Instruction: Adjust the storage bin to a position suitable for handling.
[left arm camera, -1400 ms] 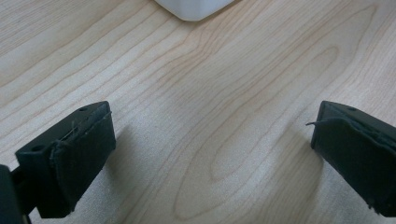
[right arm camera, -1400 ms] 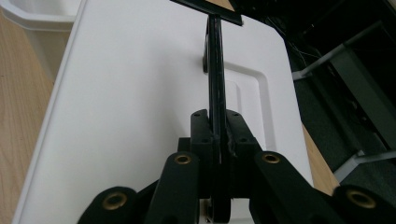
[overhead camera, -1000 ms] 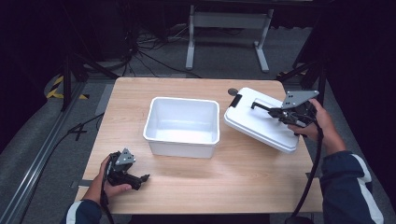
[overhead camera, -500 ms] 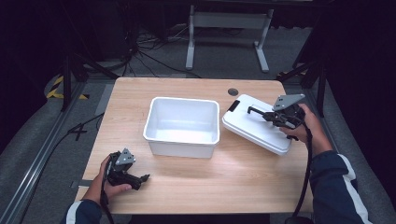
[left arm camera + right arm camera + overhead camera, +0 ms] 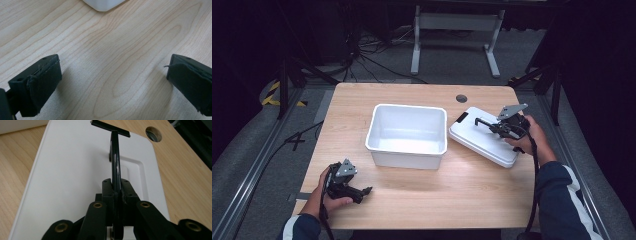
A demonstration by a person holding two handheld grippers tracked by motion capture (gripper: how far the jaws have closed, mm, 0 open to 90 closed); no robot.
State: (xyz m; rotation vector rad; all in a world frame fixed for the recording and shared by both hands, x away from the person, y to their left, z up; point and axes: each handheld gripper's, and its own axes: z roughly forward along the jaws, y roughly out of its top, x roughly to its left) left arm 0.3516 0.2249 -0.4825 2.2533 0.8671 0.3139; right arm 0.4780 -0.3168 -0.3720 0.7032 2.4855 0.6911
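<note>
Since a second ago the lid [image 5: 484, 136] has come nearer and lower, right of the tub [image 5: 408, 134] | right gripper [image 5: 116, 192] clamps its black handle [image 5: 114, 162] | left gripper [image 5: 112, 82] gapes, idle near-left | likely step: fitting lid on; next needs leftward carry over tub.

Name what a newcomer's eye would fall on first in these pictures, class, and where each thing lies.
The open white tub sits mid-table. To its right lies the white lid, whose black handle is clamped by the right gripper. The left gripper rests near the front left of the wooden table, jaws wide apart.
</note>
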